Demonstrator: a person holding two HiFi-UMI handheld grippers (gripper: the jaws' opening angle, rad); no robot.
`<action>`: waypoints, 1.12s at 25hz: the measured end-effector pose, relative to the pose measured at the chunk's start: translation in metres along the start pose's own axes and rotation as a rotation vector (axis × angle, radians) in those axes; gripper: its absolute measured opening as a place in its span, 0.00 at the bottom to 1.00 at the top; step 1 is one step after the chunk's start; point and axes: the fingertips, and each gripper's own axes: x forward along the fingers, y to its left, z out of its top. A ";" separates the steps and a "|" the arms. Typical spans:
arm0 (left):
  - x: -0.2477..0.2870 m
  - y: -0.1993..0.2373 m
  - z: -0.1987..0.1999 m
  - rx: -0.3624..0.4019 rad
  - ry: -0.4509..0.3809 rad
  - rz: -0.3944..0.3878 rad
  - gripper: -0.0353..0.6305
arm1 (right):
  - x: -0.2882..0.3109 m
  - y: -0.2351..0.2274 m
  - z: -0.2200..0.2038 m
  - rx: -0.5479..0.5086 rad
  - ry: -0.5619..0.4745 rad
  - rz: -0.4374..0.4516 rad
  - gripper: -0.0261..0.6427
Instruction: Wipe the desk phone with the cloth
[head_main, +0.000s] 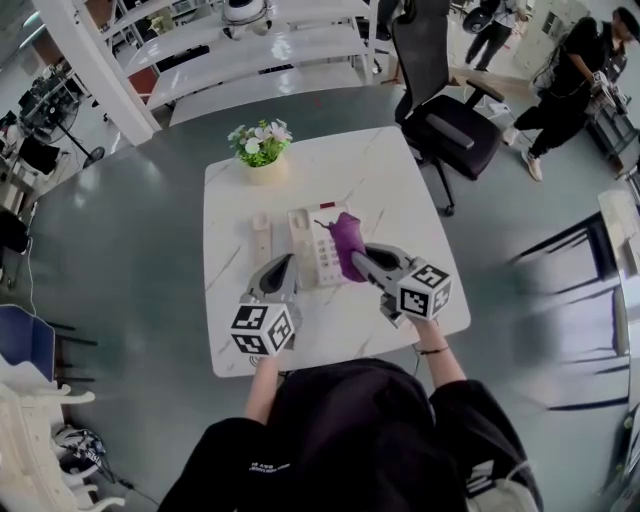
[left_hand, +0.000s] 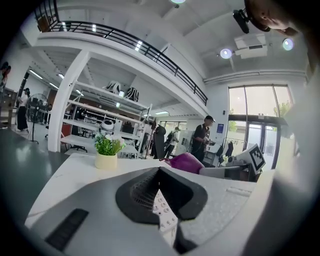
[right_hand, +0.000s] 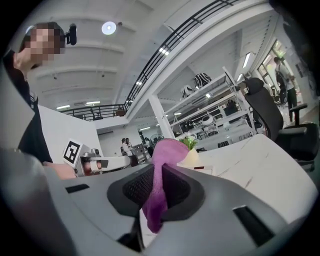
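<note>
While my right hand-held gripper (head_main: 356, 257) pinches the crumpled purple cloth (head_main: 347, 238) against the white desk phone (head_main: 314, 248), my left hand-held gripper (head_main: 285, 268) clamps the phone's edge; small potted flowers (head_main: 260, 150) stand behind it.

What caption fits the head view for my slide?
Right claw holds a purple cloth on the phone; left claw sits at its near edge.

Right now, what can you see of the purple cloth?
The purple cloth looks like soft fabric, bunched into a narrow fold. The right gripper has its fingers shut on it. A rounded end pokes up past them and a short tail hangs below. In the head view it rests on the right side of the desk phone.
</note>
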 end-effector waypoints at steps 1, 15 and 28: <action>-0.002 0.001 0.004 0.006 -0.013 0.002 0.05 | -0.001 -0.001 0.005 0.003 -0.030 -0.008 0.09; -0.028 0.024 0.051 0.092 -0.171 0.129 0.05 | -0.029 -0.015 0.073 -0.078 -0.264 -0.183 0.09; -0.048 0.035 0.055 0.102 -0.206 0.209 0.05 | -0.040 -0.017 0.078 -0.136 -0.279 -0.241 0.09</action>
